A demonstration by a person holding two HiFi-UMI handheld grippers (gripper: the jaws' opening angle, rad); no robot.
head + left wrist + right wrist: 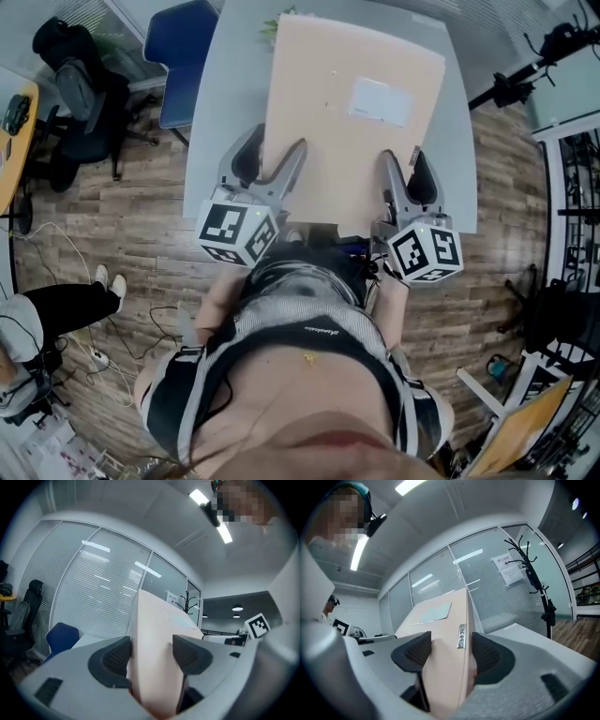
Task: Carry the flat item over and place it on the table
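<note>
A flat beige cardboard box (352, 122) with a white label (380, 100) is held level above the grey table (214, 122). My left gripper (267, 169) is shut on the box's near left edge, and its dark pads (117, 656) press both faces of the box (154, 634). On the near right edge my right gripper (403, 178) is shut too, its pads (487, 653) clamping the box (445, 634) next to a small metal staple. The box hides most of the tabletop beneath it.
A blue chair (183, 56) stands at the table's far left and a black office chair (80, 103) is further left. Cables and a person's legs (66, 300) lie on the wooden floor at left. A coat rack (536, 578) and glass partitions (93, 597) stand beyond.
</note>
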